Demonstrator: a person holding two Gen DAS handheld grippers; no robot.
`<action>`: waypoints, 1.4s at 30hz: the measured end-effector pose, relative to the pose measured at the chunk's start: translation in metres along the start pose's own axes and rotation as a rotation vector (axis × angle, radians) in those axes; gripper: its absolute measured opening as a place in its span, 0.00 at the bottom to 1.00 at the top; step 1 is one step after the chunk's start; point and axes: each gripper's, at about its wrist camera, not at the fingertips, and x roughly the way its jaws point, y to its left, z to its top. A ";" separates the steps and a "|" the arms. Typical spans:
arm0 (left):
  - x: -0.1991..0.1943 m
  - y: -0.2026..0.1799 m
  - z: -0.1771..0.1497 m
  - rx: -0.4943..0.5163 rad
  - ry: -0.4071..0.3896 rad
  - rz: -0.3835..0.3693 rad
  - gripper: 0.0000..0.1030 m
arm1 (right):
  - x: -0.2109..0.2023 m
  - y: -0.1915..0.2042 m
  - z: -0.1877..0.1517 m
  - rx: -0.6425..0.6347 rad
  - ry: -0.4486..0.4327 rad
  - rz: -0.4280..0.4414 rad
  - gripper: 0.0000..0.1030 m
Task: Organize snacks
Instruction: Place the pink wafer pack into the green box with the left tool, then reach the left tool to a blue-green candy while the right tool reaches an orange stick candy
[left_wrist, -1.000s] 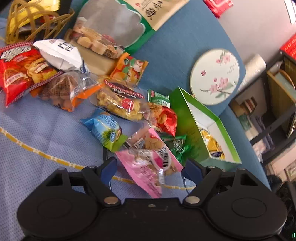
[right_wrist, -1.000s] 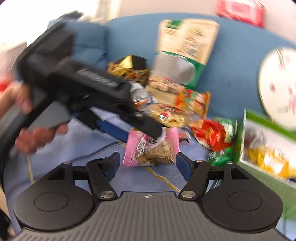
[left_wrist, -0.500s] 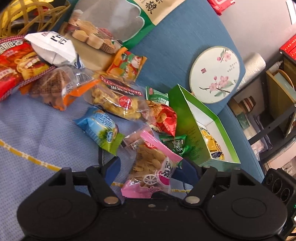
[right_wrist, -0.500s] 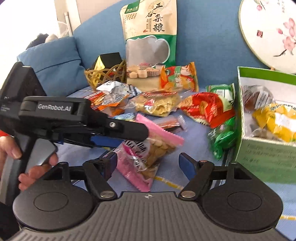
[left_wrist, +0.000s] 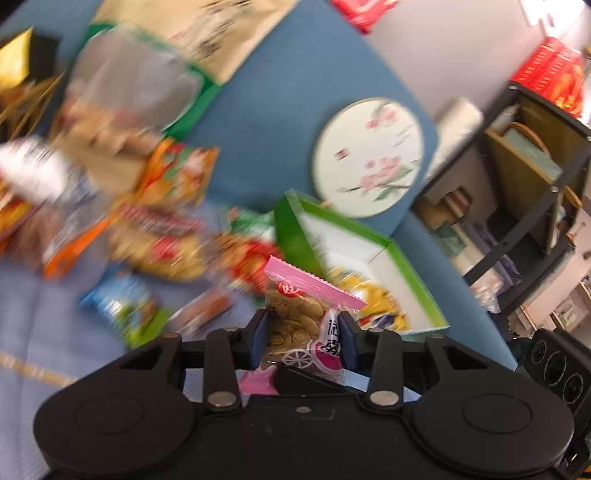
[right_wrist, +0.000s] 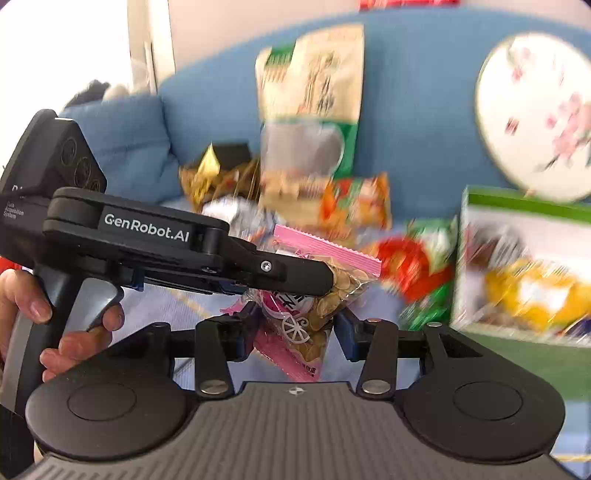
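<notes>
Now my left tongs (left_wrist: 302, 341) clench the pink seed packet (left_wrist: 300, 317), low centre of the left view, just short of the green box (left_wrist: 295, 229) at centre right.
In the right view my right tongs (right_wrist: 293, 334) stand parted around the packet's lower end without pinching. It looks light, crinkly and slippery; I'd grip the flat sealed edge, not the loose seeds.

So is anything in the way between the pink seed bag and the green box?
Nothing visible blocks it. The left gripper is shut on the pink seed bag, held up off the couch. The green box sits open just beyond, to the right. Its near side already holds a yellow packet; the far side looks free.
</notes>
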 end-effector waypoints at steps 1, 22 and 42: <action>0.005 -0.006 0.005 0.006 0.000 -0.013 0.18 | -0.005 -0.005 0.003 -0.002 -0.019 -0.017 0.74; 0.176 -0.087 0.058 0.139 0.131 -0.104 0.20 | -0.026 -0.132 0.020 0.155 -0.160 -0.359 0.72; 0.060 -0.036 0.059 0.088 -0.014 0.173 1.00 | -0.025 -0.075 0.013 0.009 -0.119 -0.334 1.00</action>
